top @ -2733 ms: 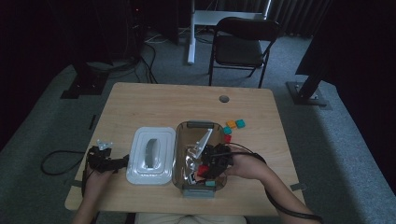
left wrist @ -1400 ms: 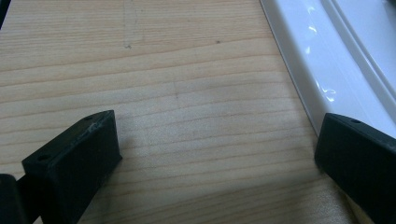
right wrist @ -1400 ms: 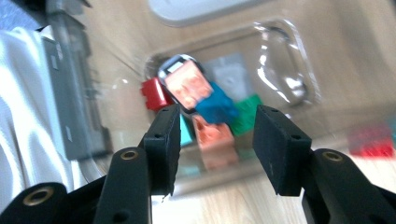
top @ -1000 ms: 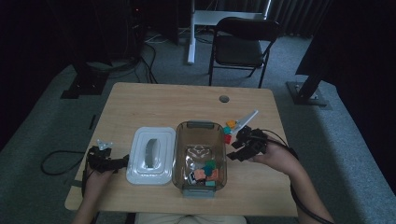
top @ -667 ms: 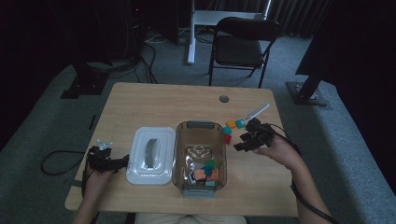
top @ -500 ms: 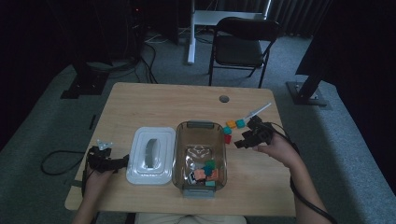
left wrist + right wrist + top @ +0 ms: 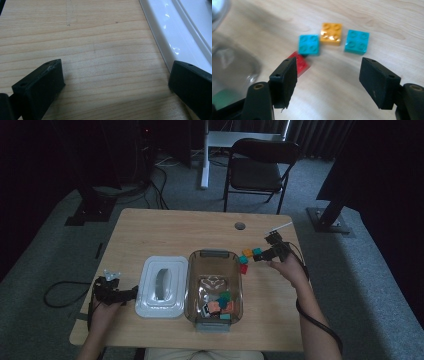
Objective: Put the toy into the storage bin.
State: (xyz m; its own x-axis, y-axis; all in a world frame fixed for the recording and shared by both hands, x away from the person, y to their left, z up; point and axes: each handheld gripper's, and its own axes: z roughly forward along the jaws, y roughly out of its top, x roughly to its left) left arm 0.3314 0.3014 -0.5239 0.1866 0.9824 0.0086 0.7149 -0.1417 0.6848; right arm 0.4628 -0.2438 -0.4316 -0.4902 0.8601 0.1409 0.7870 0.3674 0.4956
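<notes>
My right hand-held gripper (image 7: pixel 328 83) has just been opening and holds nothing. Four little bricks (image 7: pixel 331 33) lie on the desk (image 7: pixel 165 232), just right of the clear box (image 7: pixel 214 257). My left hand-held gripper (image 7: pixel 116 82) is spread wide beside the white lid (image 7: pixel 175 32).

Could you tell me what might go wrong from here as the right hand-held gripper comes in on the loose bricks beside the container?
1. The right hand-held gripper, whose jaws have just been opening with nothing between them, faces four tightly clustered bricks: closing on the near teal brick could nudge the orange brick or catch two at once.
2. The red brick lies partly hidden behind one jaw, so that jaw may push it toward the clear container.
</notes>
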